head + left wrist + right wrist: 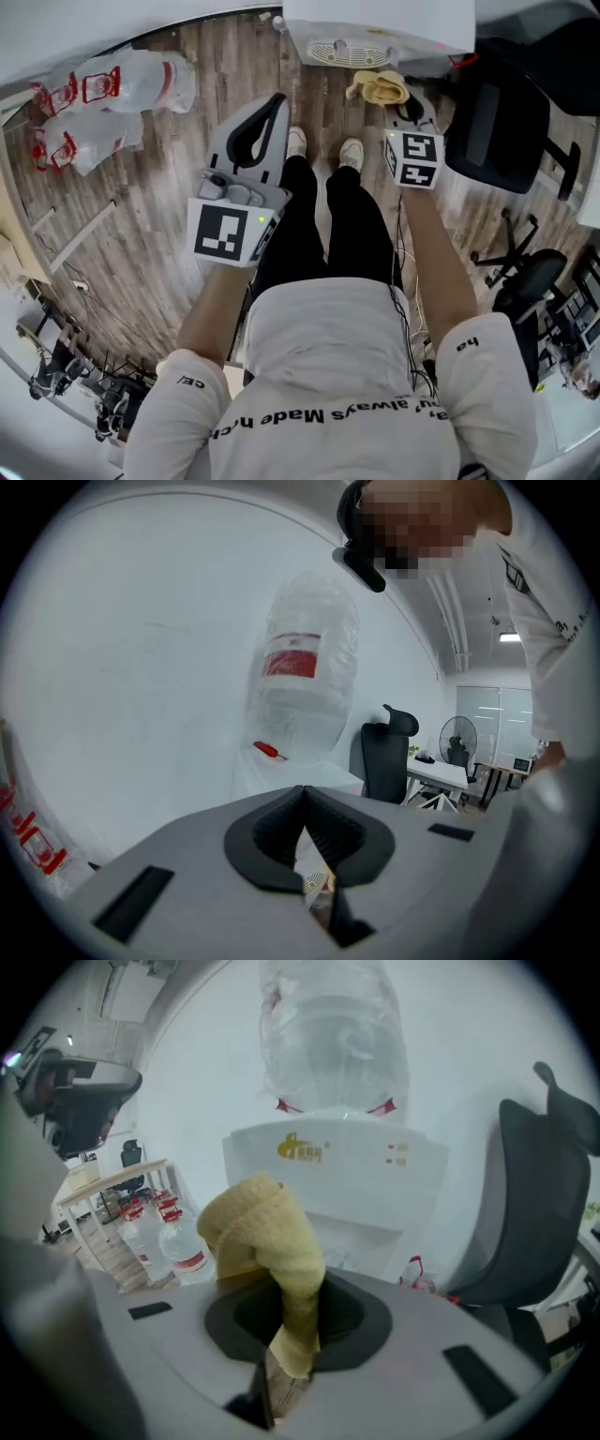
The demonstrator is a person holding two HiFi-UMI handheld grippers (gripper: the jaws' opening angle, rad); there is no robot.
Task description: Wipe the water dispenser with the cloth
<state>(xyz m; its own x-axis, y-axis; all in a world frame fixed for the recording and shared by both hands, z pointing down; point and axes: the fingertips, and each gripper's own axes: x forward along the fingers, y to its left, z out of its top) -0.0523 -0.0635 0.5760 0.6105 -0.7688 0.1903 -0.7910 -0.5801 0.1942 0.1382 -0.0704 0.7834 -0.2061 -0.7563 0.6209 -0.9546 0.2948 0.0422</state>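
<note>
Your right arm stretches forward and down. The right gripper (409, 105) has its jaws clamped on the yellow cloth (270, 1232), which bunches up above them close in front of the white water dispenser (333, 1171). Your left forearm sits lower and nearer your body. The left gripper (274, 103) points ahead over the wooden floor (141, 216), its jaws pressed together at the tips with nothing between them.
</note>
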